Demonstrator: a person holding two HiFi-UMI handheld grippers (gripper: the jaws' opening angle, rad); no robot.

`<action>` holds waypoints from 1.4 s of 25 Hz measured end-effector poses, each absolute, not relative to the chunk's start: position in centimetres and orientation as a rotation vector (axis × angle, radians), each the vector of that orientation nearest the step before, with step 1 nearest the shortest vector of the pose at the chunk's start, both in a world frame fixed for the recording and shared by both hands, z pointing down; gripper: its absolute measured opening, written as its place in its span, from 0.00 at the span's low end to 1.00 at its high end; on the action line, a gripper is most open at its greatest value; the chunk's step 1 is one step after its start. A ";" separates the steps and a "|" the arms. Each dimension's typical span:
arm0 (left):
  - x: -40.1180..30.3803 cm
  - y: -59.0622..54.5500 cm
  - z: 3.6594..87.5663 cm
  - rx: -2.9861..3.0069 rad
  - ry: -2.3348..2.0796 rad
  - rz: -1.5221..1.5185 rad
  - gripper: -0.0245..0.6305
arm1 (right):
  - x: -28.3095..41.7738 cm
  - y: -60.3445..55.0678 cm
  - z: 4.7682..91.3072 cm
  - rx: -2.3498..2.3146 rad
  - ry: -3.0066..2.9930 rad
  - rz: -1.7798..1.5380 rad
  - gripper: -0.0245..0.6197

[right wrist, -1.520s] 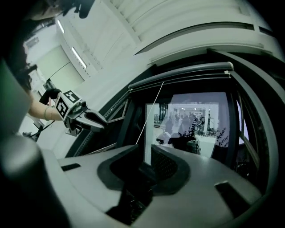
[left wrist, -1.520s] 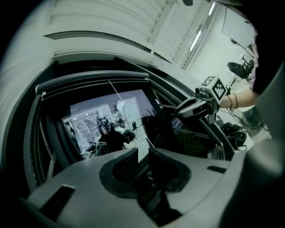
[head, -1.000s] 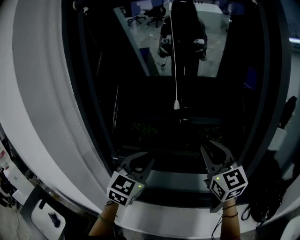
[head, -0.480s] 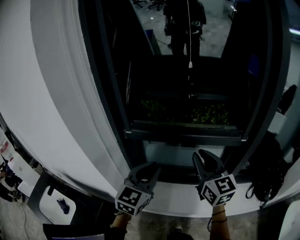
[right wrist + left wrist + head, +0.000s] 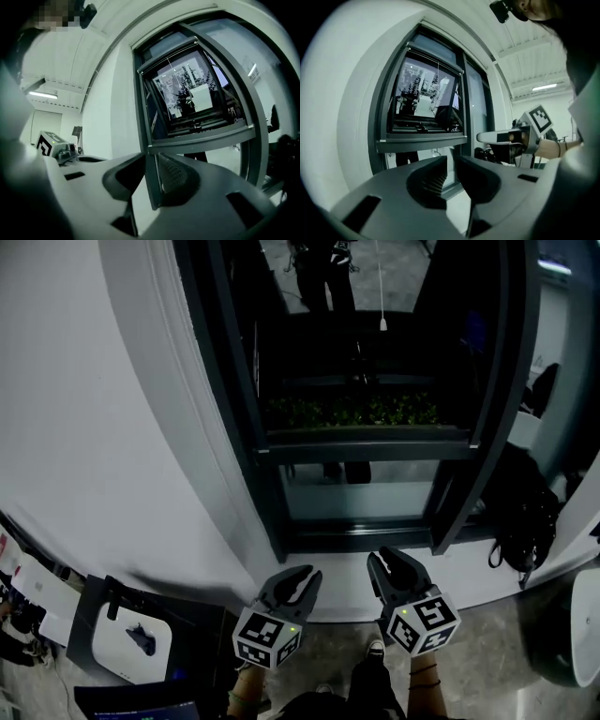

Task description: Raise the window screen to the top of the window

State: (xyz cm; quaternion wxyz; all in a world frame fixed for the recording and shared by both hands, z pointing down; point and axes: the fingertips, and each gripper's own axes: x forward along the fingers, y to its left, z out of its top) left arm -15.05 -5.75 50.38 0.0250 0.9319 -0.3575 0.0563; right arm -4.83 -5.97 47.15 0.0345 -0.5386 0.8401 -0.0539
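The left gripper (image 5: 302, 575), grey with a black-and-white marker cube, is held low in front of the person. Its jaws are drawn nearly together with only a thin slit between them, and nothing is in them. The matching right gripper (image 5: 386, 559) sits just beside it in the same state: a narrow gap and nothing held. Both point toward the white window sill (image 5: 469, 568) without touching it.

Above the sill stands the tall dark metal window frame (image 5: 239, 381). A dark horizontal rail (image 5: 366, 448) crosses it, with dark panel above and paler glass below. I take this rail for the bottom bar of the window screen, though I cannot be sure. It sits in the lower part of the window, far from the top and well apart from both grippers. A thin white pull cord with a bead (image 5: 382, 322) hangs in the middle, higher up. A black bag (image 5: 520, 521) rests at the right end of the sill.

To do this step well, both grippers likely need to rise to the rail and open wider. They should take it at evenly spaced points on either side of the cord. Lifting both sides together should keep the rail level, since an uneven pull may jam it in the frame.
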 end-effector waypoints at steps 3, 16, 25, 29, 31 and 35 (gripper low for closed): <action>-15.4 -2.9 51.3 2.844 -1.032 0.134 0.13 | -6.1 -2.8 48.5 -1.686 2.575 -0.219 0.16; -13.5 4.8 50.4 2.803 -0.986 0.027 0.13 | -6.7 4.5 48.9 -1.663 2.609 -0.228 0.16; -8.2 12.2 50.9 2.770 -1.022 0.045 0.13 | -2.5 12.3 49.6 -1.714 2.652 -0.197 0.16; -6.2 15.7 52.0 2.735 -1.047 0.043 0.13 | -0.1 16.0 50.9 -1.740 2.636 -0.240 0.16; -5.7 17.5 52.4 2.721 -1.072 0.028 0.13 | 0.8 18.0 51.3 -1.722 2.626 -0.263 0.16; -4.8 20.6 53.0 2.691 -1.117 -0.005 0.13 | 2.0 21.5 52.1 -1.692 2.614 -0.293 0.16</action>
